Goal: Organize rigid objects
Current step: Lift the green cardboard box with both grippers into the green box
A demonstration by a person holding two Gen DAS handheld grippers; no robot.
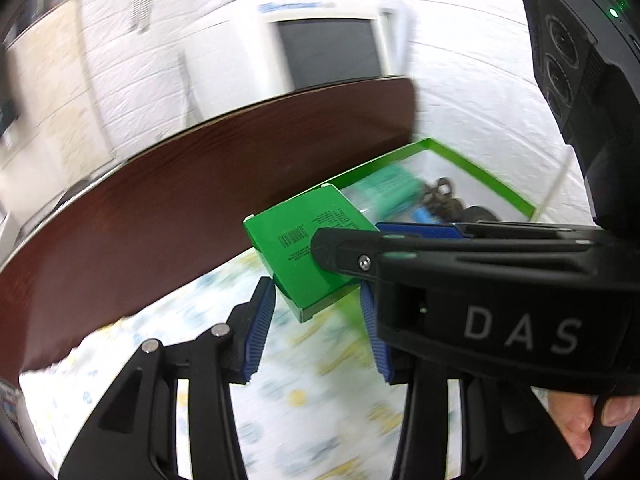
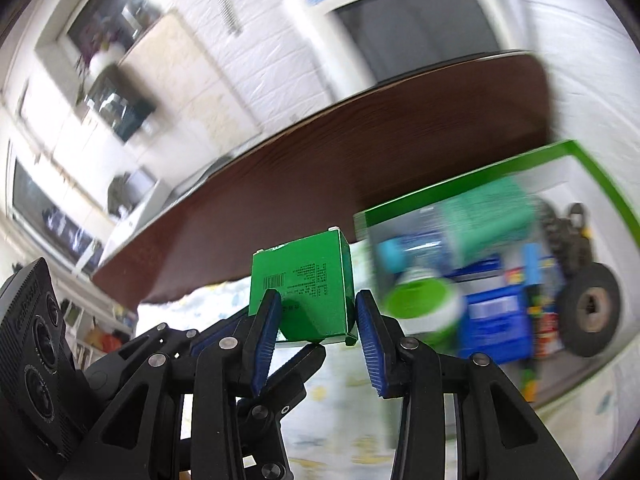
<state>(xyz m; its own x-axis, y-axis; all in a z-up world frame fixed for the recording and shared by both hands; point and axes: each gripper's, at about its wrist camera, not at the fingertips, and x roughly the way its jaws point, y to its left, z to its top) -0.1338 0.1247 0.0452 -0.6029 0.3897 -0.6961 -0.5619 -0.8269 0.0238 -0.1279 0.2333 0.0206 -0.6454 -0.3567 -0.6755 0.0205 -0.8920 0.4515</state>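
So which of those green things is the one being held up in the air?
The small green box with the barcode, between the right gripper fingers. The green cup and teal packet lie inside the green-rimmed bin.

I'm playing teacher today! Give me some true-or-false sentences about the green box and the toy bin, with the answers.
1. The small green cardboard box has a barcode printed on it. True.
2. The green box is held by one hand-held gripper only. False: the left hand-held gripper and the right hand-held gripper both have fingers beside it.
3. The green-rimmed clear bin holds a toy vehicle with black rubber wheels. True.
4. The green box already lies inside the bin. False: it is outside, over the patterned cloth.
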